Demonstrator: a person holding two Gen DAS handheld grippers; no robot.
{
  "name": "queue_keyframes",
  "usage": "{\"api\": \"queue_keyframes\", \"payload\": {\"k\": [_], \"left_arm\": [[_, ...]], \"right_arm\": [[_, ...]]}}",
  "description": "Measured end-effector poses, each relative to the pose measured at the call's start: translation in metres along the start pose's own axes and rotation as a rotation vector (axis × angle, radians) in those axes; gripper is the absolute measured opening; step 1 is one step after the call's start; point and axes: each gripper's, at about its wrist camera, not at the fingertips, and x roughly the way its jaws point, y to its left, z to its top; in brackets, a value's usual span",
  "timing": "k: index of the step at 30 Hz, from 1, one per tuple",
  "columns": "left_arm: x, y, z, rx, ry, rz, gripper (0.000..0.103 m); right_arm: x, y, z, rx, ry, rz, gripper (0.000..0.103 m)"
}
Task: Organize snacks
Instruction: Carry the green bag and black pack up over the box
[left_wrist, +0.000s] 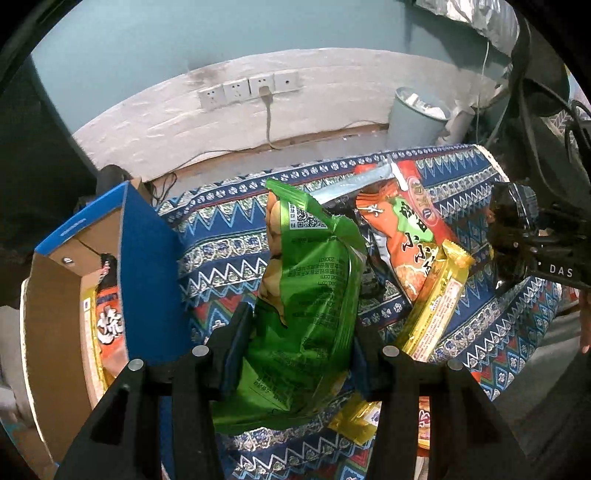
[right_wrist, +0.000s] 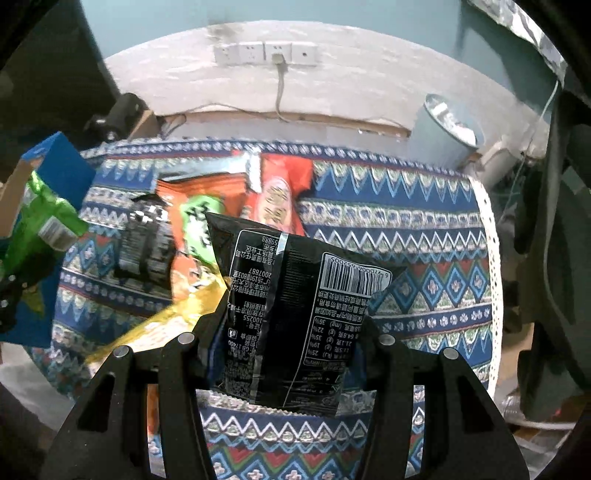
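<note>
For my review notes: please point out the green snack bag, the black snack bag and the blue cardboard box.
green snack bag (left_wrist: 314, 295): left wrist view, middle of its printed back.
black snack bag (right_wrist: 291, 314): right wrist view, middle of its back panel.
blue cardboard box (left_wrist: 147, 266): left wrist view, blue outer side wall.

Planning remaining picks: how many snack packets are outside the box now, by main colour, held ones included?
Green packet: 1, in the left gripper
Black packet: 2, one in the right gripper, one on the cloth
Orange packet: 1
Red packet: 1
Gold bar: 1
Total: 6 clearly seen; partly hidden others uncounted
</note>
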Motion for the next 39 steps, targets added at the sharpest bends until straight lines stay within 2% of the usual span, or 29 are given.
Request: {"api": "queue_keyframes", "payload": {"k": [8,19,39], "left_arm": [[-0.025,0.012,-0.003,-0.004,-0.057,0.04,0.049],[-0.051,0.039,-0.008,-0.062,-0.099,0.051,0.049],[-0.091,0.095,-0.03,-0.161,-0.159,0.094,0.049]], "right_arm": [[-0.024,0.027,0.006,-0.061,-0.056,0.031,0.052],[-0.052,0.067,0.013,-0.146,-0.119,0.079,0.052],[-0.067,0.154,0.038,-0.246,-0.161,0.2,0.052]]}}
